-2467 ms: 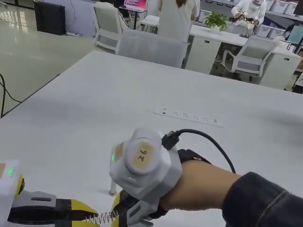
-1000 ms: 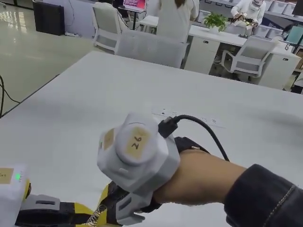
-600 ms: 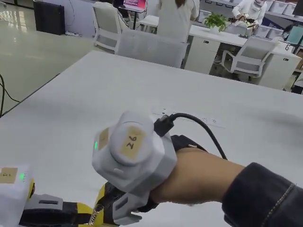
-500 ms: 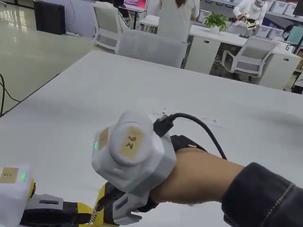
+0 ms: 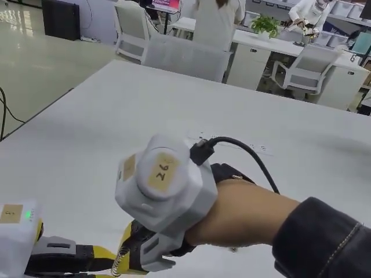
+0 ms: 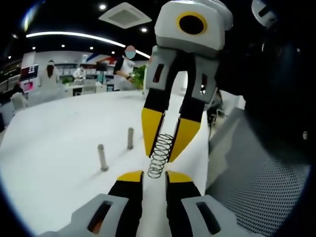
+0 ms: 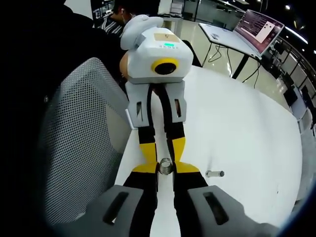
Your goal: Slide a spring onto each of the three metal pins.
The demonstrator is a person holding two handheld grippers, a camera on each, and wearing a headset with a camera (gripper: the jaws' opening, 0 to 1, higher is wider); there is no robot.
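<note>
Table (image 5: 116, 110): a white top is being worked over, with office desks and chairs showing behind it at the upper edge of the head view.
Spring (image 6: 160, 153): is being held off the table between the two grippers. In the head view it is showing at lower left, under the right hand.
Left gripper (image 6: 154, 175): the jaws are being kept narrow, and the spring's near end is being pinched between the tips, as far as can be judged.
Right gripper (image 6: 163, 155): is showing at the top of the left gripper view, pointing down. Its jaws are being drawn to a narrow V about the spring's far end.
Pins (image 6: 102, 157): two are standing upright and bare on the table, the far pin (image 6: 130, 138) behind the first. Both are lying left of the spring in the left gripper view, apart from it.
Axis: the spring's length is running slanted from gripper to gripper, not in line with the upright pins.
Nearer gripper: cannot be told, since both are meeting at the spring.
Coming move, as judged: the spring is needing to be carried toward the pins, stood upright over one, and freed at its lower end.
</note>
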